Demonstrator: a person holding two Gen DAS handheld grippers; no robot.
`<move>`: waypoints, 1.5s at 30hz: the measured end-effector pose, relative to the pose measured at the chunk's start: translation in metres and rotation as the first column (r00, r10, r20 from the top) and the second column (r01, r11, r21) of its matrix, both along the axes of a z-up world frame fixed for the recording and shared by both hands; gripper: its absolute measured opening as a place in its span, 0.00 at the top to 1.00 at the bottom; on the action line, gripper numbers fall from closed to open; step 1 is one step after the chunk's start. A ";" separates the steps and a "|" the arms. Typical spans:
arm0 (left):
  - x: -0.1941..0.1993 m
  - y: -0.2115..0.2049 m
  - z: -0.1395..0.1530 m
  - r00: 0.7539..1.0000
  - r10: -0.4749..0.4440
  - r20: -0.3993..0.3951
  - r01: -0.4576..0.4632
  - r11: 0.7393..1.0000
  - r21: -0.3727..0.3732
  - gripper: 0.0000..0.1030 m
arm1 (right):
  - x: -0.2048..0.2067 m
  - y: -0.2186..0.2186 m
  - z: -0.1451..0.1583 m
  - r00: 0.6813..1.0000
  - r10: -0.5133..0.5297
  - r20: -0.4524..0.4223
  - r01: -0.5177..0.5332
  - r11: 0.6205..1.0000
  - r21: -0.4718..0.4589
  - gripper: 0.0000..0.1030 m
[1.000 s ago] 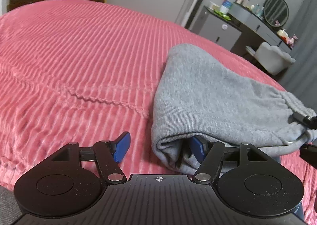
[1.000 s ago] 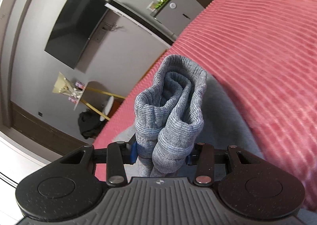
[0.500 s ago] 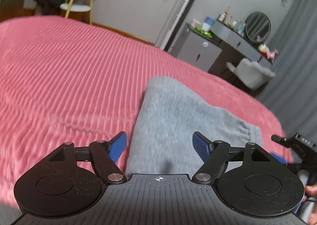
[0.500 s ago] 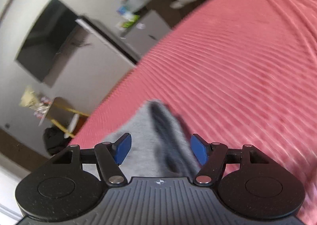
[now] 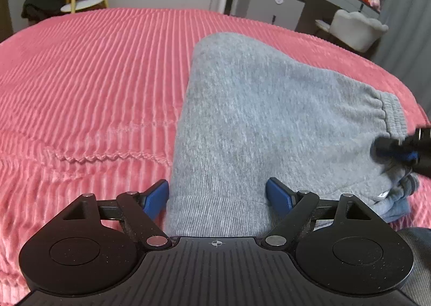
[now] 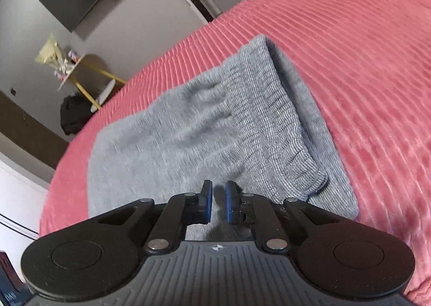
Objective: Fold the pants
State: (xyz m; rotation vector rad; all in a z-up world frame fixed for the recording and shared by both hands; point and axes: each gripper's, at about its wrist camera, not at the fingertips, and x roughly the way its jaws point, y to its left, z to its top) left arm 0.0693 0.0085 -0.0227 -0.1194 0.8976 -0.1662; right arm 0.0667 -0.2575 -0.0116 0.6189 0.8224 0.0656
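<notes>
Grey sweatpants lay folded on the pink ribbed bedspread. Left gripper had just been opening, jaws wide, nothing clamped. Right gripper had just snapped nearly closed, empty. Release step; next, probably smoothing the fold.

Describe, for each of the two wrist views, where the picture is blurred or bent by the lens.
Left wrist view: the other tool at the right edge is smeared by motion; the grey pants are fairly sharp; the pink bedspread bulges, its ribs curved by the fisheye.
Right wrist view: the pants are softly smeared, the bedspread's ribs streak at right, and the walls lean.
</notes>
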 end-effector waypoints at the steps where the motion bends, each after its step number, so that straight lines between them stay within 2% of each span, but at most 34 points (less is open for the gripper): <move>1: -0.002 0.000 0.000 1.000 0.003 0.003 -0.003 1.000 0.004 0.16 | 0.005 0.003 0.005 1.000 0.003 0.016 -0.003 1.000 -0.017 0.90; 5: -0.004 -0.001 -0.001 1.000 0.006 0.014 -0.006 1.000 0.017 0.13 | 0.041 0.031 0.019 0.993 0.096 0.062 -0.088 0.989 -0.117 0.88; 8: -0.005 0.002 -0.003 1.000 0.019 0.008 -0.019 1.000 0.006 0.11 | 0.075 0.045 0.008 0.986 0.163 0.023 -0.157 0.972 -0.176 0.88; 10: -0.003 0.004 -0.002 1.000 0.022 0.003 -0.022 1.000 -0.001 0.09 | 0.089 0.045 -0.007 0.987 0.161 0.012 -0.154 0.963 -0.220 0.92; 11: -0.002 0.005 -0.003 1.000 0.026 0.001 -0.026 1.000 -0.002 0.08 | 0.091 0.041 -0.010 0.989 0.150 0.019 -0.142 0.968 -0.208 0.94; 14: -0.001 0.008 0.001 0.999 0.031 0.005 -0.031 0.999 -0.020 0.08 | 0.079 0.030 0.006 0.995 0.068 0.072 -0.053 0.980 -0.190 0.94; 17: 0.001 0.015 0.009 0.997 0.061 0.055 -0.058 0.996 -0.068 0.14 | 0.048 0.006 0.022 0.986 0.003 0.166 0.028 0.983 -0.180 0.80; 19: 0.008 0.024 0.014 0.995 0.077 0.064 -0.069 0.990 -0.124 0.15 | 0.025 -0.023 0.027 0.980 -0.021 0.198 0.045 0.992 -0.117 0.78; 20: 0.015 0.029 0.014 0.996 0.071 0.046 -0.062 0.984 -0.168 0.15 | 0.016 -0.041 0.027 0.981 -0.035 0.189 0.050 0.996 -0.071 0.66; 21: 0.023 0.034 0.012 0.998 0.067 0.017 -0.062 0.977 -0.204 0.15 | 0.013 -0.056 0.024 0.985 -0.039 0.169 0.045 0.999 -0.029 0.48; 22: 0.030 0.038 0.009 0.998 0.063 -0.012 -0.064 0.970 -0.235 0.15 | 0.008 -0.070 0.021 0.987 -0.049 0.152 0.048 0.999 0.008 0.38; 23: 0.039 0.041 0.006 0.998 0.051 -0.048 -0.062 0.962 -0.265 0.15 | 0.006 -0.083 0.018 0.990 -0.056 0.129 0.053 0.998 0.026 0.10; 24: 0.048 0.045 0.001 0.995 0.034 -0.089 -0.059 0.952 -0.299 0.15 | 0.008 -0.094 0.012 0.996 -0.034 0.088 0.030 0.999 0.041 0.04; 26: 0.059 0.044 -0.007 0.992 -0.007 -0.127 -0.035 0.944 -0.329 0.15 | 0.016 -0.113 -0.006 0.999 0.041 0.027 -0.044 0.991 0.130 0.04; 27: 0.066 0.041 -0.010 0.990 -0.045 -0.137 -0.003 0.944 -0.331 0.14 | 0.023 -0.122 -0.022 0.996 0.083 -0.020 -0.077 0.974 0.211 0.04; 29: 0.074 0.035 -0.013 0.986 -0.095 -0.134 0.050 0.951 -0.306 0.13 | 0.033 -0.133 -0.046 0.992 0.109 -0.061 -0.085 0.947 0.310 0.04; 32: 0.084 0.028 -0.016 0.979 -0.152 -0.134 0.107 0.950 -0.293 0.10 | 0.041 -0.135 -0.057 0.988 0.154 -0.001 -0.143 0.917 0.373 0.04; 34: 0.091 0.020 -0.016 0.976 -0.179 -0.127 0.136 0.947 -0.289 0.10 | 0.051 -0.132 -0.059 0.973 0.229 0.020 -0.215 0.875 0.433 0.04; 38: 0.105 0.004 -0.017 0.970 -0.217 -0.108 0.188 0.955 -0.230 0.11 | 0.074 -0.109 -0.060 0.945 0.326 -0.007 -0.305 0.889 0.341 0.04; 41: 0.112 -0.001 -0.018 0.966 -0.247 -0.078 0.224 0.948 -0.225 0.17 | 0.078 -0.106 -0.058 0.942 0.337 -0.001 -0.317 0.886 0.338 0.05; 43: 0.111 -0.004 -0.015 0.965 -0.258 -0.049 0.241 0.945 -0.223 0.27 | 0.086 -0.107 -0.054 0.946 0.323 -0.002 -0.306 0.900 0.310 0.24; 44: 0.109 -0.005 -0.013 0.964 -0.265 -0.039 0.251 0.944 -0.214 0.30 | 0.084 -0.110 -0.055 0.957 0.291 -0.018 -0.272 0.912 0.307 0.41; 45: 0.106 -0.007 -0.011 0.962 -0.271 -0.022 0.261 0.944 -0.203 0.36 | 0.085 -0.107 -0.058 0.962 0.273 -0.022 -0.251 0.911 0.326 0.42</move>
